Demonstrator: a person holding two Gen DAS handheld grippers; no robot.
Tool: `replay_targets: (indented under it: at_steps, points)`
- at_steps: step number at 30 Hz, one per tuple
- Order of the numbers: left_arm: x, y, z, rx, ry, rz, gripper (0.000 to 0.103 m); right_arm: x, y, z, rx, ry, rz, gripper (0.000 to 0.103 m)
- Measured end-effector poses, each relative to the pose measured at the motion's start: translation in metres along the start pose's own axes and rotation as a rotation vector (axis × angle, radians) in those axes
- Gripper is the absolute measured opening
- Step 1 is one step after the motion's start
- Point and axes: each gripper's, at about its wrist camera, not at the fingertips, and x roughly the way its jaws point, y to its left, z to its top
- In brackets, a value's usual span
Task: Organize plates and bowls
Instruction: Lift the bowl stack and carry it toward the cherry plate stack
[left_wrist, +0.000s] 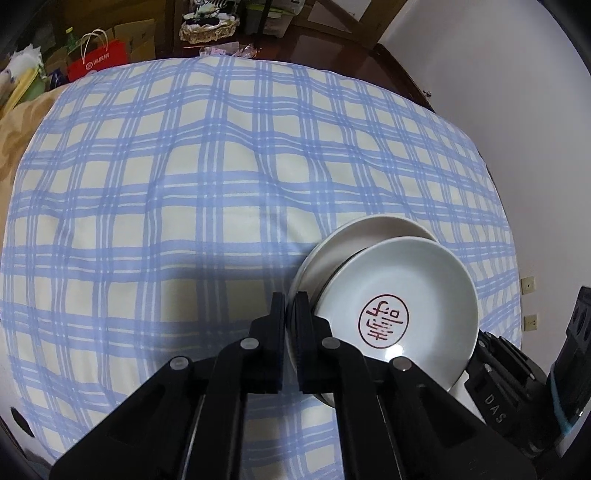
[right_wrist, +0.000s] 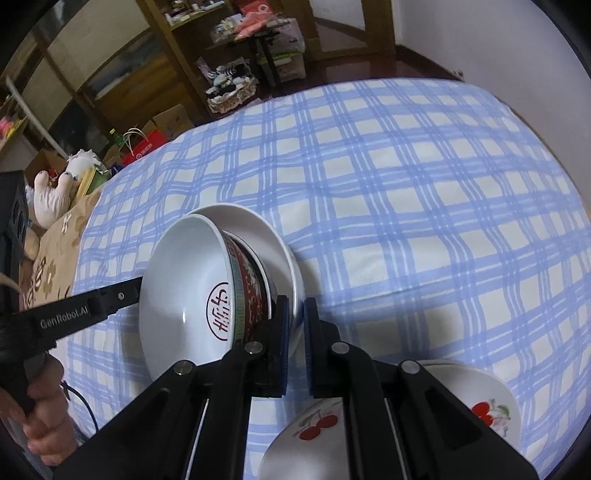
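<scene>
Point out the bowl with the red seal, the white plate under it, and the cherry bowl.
Red-seal bowl (right_wrist: 184, 295): right wrist view, white inner wall.
White plate (left_wrist: 369, 232): left wrist view, far inner surface.
Cherry bowl (right_wrist: 491, 402): right wrist view, outer painted side.

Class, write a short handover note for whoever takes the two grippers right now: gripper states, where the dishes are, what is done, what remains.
Left gripper: shut on the white plate rim.
Right gripper: shut on the opposite rim of the same plate.
The red-seal bowl sits tilted in the plate, over the checked cloth.
Two cherry bowls lie nearby, under the right gripper.
Done: bowl on plate.
Left: probably settling this stack and sorting the cherry bowls.
</scene>
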Motion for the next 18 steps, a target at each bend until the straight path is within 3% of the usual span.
replay_targets:
  at_steps: [18]
  points:
    - [-0.016, -0.003, -0.006, 0.019, -0.032, -0.023, 0.003, -0.01, -0.01, 0.0, 0.069, 0.011, 0.022, 0.007]
